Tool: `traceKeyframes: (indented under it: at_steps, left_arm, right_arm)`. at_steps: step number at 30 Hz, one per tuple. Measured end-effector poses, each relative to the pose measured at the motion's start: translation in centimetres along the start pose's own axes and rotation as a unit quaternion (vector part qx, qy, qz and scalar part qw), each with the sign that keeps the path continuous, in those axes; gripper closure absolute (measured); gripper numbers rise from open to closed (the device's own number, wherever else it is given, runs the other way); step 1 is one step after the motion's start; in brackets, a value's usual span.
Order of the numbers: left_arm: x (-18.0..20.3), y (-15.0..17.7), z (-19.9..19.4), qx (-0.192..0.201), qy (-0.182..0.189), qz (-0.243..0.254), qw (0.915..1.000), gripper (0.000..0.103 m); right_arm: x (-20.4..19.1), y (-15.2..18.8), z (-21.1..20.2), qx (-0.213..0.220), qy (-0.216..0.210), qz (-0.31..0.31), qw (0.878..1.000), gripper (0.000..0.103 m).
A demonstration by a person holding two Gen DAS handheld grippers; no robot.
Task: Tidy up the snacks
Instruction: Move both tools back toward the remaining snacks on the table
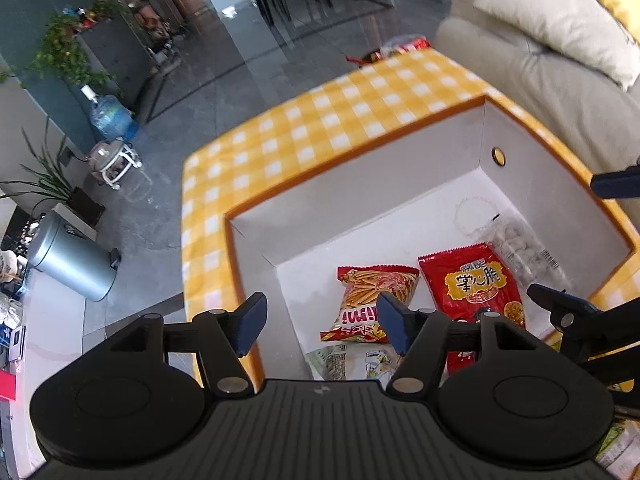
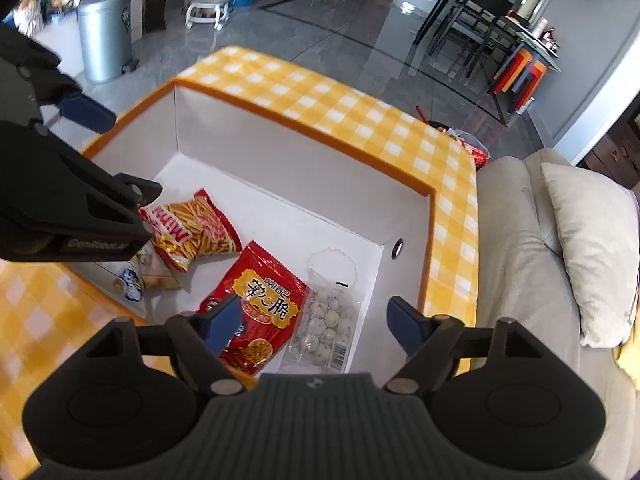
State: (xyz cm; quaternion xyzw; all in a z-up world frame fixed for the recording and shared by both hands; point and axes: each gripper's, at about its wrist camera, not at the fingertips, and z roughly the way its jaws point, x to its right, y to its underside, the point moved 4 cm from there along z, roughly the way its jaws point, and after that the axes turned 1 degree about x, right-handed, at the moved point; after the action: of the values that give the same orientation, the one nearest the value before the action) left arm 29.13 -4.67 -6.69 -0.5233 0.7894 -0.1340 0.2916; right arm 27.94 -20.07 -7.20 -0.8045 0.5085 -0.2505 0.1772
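A white box with an orange rim stands on the checked table and holds several snack bags lying flat. A fries bag is beside a red bag, then a clear bag of pale balls. A white packet lies at the near edge. My left gripper hovers open above the fries bag, gripping nothing. My right gripper hangs open over the red and clear bags, its pads touching neither.
A yellow checked cloth covers the table around the box. A beige sofa with a cushion adjoins the table. A grey bin and a water bottle stand on the floor.
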Motion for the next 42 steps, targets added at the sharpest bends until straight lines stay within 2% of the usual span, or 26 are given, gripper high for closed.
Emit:
traceKeyframes:
  at_steps: [12, 21, 27, 36, 42]
  left_arm:
    - [0.3, 3.6, -7.5, 0.065, 0.002, -0.027, 0.9975, 0.025]
    - [2.0, 8.2, -10.9, 0.062, 0.04, -0.043, 0.9964, 0.025]
    - [3.0, 11.6, -11.6, 0.036, 0.054, -0.074, 0.9951, 0.025]
    - [5.0, 16.1, -10.9, -0.023, 0.095, -0.128, 0.9869, 0.025]
    - [6.6, 17.4, -10.1, -0.045, 0.101, -0.131, 0.9852, 0.025]
  right_arm:
    - [-0.2, 3.2, -7.4, 0.072, -0.01, 0.064, 0.995, 0.015]
    - [-1.2, 8.4, -11.2, 0.089, -0.004, 0.123, 0.988, 0.015]
    - [-1.9, 12.4, -11.9, 0.073, -0.006, 0.16, 0.984, 0.015]
    - [-2.2, 17.6, -11.7, 0.032, 0.001, 0.199, 0.979, 0.015]
    - [-2.3, 21.1, -10.2, -0.017, -0.011, 0.234, 0.972, 0.015]
